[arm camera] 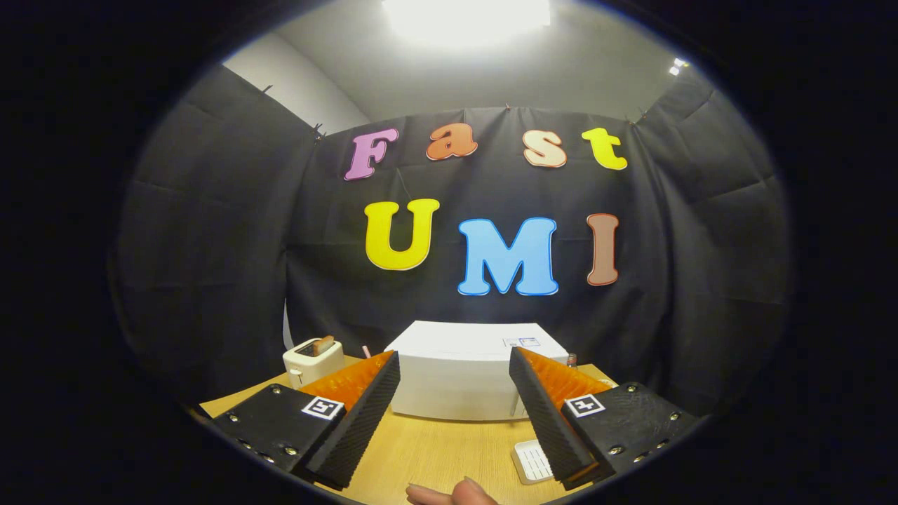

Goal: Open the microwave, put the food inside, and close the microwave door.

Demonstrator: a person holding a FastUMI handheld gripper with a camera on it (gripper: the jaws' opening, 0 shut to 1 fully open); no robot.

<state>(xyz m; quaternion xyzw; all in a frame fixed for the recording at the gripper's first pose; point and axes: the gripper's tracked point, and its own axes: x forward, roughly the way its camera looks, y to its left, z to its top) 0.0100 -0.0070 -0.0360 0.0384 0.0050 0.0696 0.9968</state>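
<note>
At frame centre the microwave point(456, 382) sits shut; gripper point(454, 393) spread wide, holding nothing, so either food awaits loading or it's already inside.

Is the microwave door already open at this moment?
No: the white microwave beyond the open claw shows a flat, closed front, with its door handle flush against it.

Black cloth walls point(210, 231) enclose the booth behind a light wooden desk point(435, 449). A bright ceiling light point(466, 17) glares above, against a grey ceiling.
</note>
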